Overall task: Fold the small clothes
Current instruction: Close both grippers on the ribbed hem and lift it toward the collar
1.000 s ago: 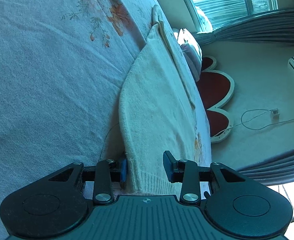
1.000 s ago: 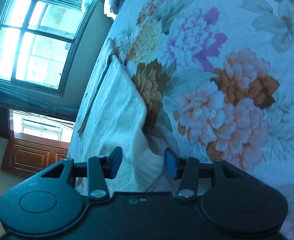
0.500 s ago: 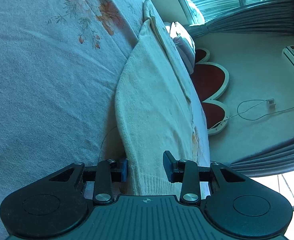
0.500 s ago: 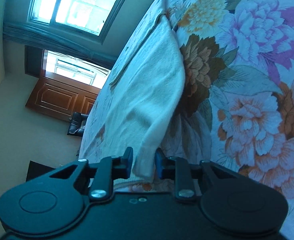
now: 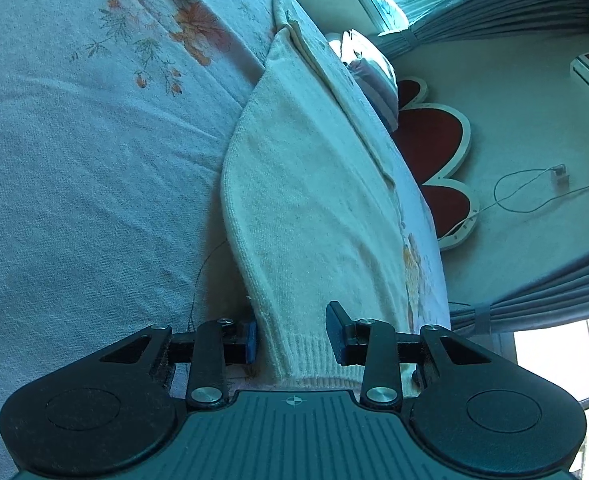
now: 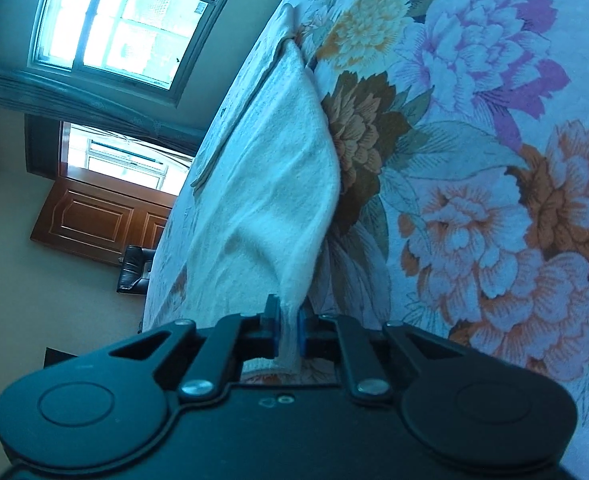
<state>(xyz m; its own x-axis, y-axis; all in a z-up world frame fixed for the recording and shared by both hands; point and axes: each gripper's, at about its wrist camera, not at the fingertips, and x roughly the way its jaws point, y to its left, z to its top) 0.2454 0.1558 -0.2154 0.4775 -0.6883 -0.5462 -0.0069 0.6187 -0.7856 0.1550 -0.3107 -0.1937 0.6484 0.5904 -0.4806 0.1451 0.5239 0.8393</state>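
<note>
A cream knit sweater (image 5: pixel 314 200) lies on a floral bedspread (image 5: pixel 74 160). In the left wrist view my left gripper (image 5: pixel 292 338) is open, and the sweater's ribbed hem (image 5: pixel 306 356) sits between its blue pads without being pinched. In the right wrist view the same sweater (image 6: pixel 274 184) stretches away over the flowered bedspread (image 6: pixel 474 160). My right gripper (image 6: pixel 288 330) is shut on the sweater's near edge and holds a fold of it raised off the bed.
The bed's edge runs along the sweater's far side in both views. Beyond it are the floor (image 5: pixel 514 140) with a red flower-shaped mat (image 5: pixel 434 136) and a cable, curtains (image 5: pixel 534 300), a window (image 6: pixel 126 20) and a wooden door (image 6: pixel 102 216).
My right gripper closed on the sweater's edge and lifted it a little. My left gripper stayed open around the hem and barely shifted.
</note>
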